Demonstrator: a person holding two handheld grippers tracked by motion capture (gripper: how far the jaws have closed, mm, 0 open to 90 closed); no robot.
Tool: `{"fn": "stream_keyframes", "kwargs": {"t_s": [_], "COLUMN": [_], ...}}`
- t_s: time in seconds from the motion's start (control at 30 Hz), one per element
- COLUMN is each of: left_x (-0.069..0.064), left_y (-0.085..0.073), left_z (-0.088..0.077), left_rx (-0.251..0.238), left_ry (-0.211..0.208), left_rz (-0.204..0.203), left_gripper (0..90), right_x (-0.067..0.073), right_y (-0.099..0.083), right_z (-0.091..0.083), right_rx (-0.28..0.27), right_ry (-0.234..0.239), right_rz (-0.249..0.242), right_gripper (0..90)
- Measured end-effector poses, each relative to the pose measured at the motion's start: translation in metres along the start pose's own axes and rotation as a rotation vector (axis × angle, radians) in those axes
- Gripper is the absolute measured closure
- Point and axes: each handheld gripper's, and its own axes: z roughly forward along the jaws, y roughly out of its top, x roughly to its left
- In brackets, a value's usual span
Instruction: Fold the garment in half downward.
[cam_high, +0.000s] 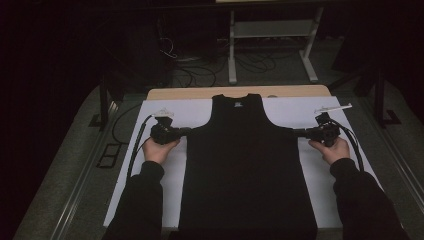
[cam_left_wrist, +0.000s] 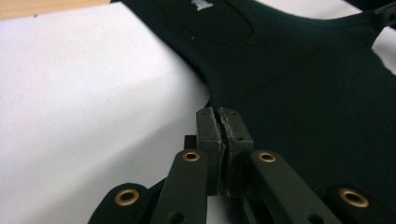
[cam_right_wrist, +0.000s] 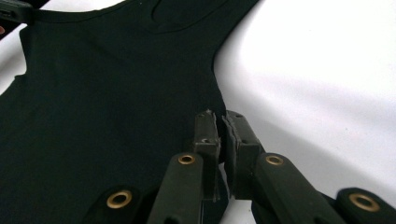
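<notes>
Between closed jaws, pinched black tank top (cam_left_wrist: 299, 93) edge hidden.

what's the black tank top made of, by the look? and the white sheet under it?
Black tank top: looks like a soft matte knit, probably cotton or a cotton blend; it lies limp, shows no sheen, and is stretched at both sides where the left gripper and right gripper are clamped on it. White sheet: smooth, flat and matte with straight edges, likely paper or thin board; can't say which.

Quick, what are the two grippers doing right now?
Left gripper: shut on the black top's edge.
Right gripper: shut on its other edge.
</notes>
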Motion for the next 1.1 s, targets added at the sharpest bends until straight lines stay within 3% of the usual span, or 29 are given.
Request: {"fn": "stream_keyframes", "kwargs": {"t_s": [0.27, 0.73, 1.1], "left_x": [-0.004, -0.008, -0.009], "left_y": [-0.001, -0.006, -0.014], "left_z": [-0.009, -0.019, -0.024], "left_rx": [-0.033, -0.048, -0.031], "left_ry": [-0.015, -0.009, -0.006], "left_rz": [-0.021, -0.029, -0.043], "left_gripper": [86.6, 86.7, 86.7], "right_x": [0.005, 0.015, 0.019], "right_y": [-0.003, -0.010, -0.017], "right_z": [-0.007, -0.019, -0.027], "right_rx": [-0.017, -0.046, -0.049], "right_ry": [0.010, 0.036, 0.008], "right_rz": [-0.008, -0.005, 0.018], "right_gripper": [82.9, 82.7, 82.7]}}
